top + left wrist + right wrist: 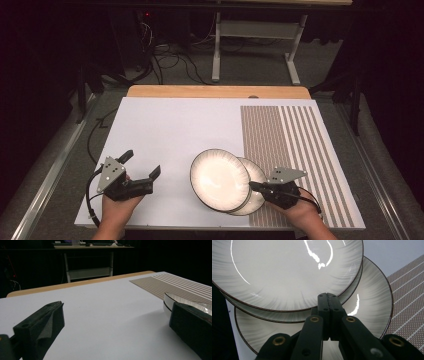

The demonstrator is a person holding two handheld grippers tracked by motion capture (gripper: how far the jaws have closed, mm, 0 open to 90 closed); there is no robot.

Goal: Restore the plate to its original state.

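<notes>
Top plate (220,179) tilted, face up-left, rim clenched by right hand-held gripper (256,187); left hand-held gripper (141,164) released, on surface (165,130).

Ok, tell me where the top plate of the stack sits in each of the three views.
High view: the top plate lies low and just right of centre, overlapping a lower plate, left of the right gripper.
Left gripper view: a plate rim shows at the right edge, behind the right-hand jaw; which plate it is I cannot tell.
Right gripper view: it spans the upper half, above the closed jaws.
Shared landmark: the striped mat.
</notes>
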